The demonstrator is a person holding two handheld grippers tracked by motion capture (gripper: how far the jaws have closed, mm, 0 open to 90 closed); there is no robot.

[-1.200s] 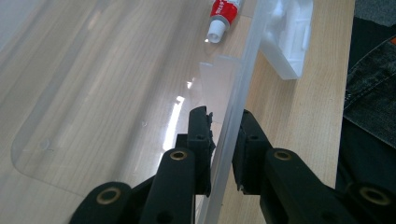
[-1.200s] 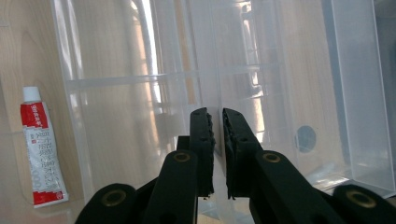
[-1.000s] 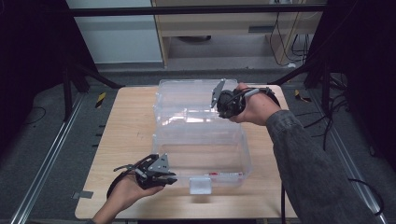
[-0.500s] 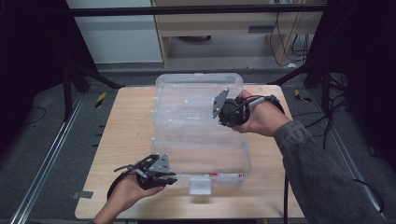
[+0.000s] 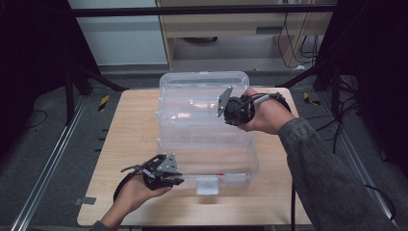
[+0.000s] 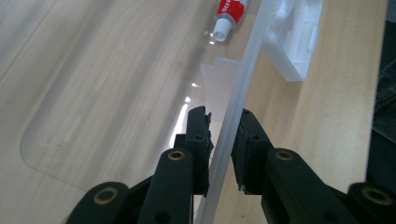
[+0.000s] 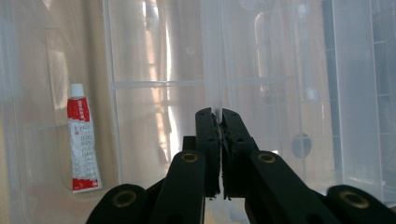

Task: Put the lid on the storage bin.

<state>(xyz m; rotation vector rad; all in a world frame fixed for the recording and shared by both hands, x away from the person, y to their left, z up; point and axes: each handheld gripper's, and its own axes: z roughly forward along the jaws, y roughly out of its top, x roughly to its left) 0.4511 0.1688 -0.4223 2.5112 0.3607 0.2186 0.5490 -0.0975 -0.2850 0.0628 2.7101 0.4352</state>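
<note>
Box sits mid-table, lid halfway up, both grippers pinching clear plastic.

Left gripper has its jaws clamped on the box's front wall near the corner, and the right gripper has its jaws squeezed tight on the lid's thin edge, holding it tilted over the open box. What worries me: that lid edge is slick and thin, so it could slide out of the right jaws and slam down, or flex and pop the hinge if it gets twisted. If the left grip lets go, the whole box could skid across the table. Inside lies a small red-and-white tube with a white cap; it carries print, but it's too small for me to read.
</note>
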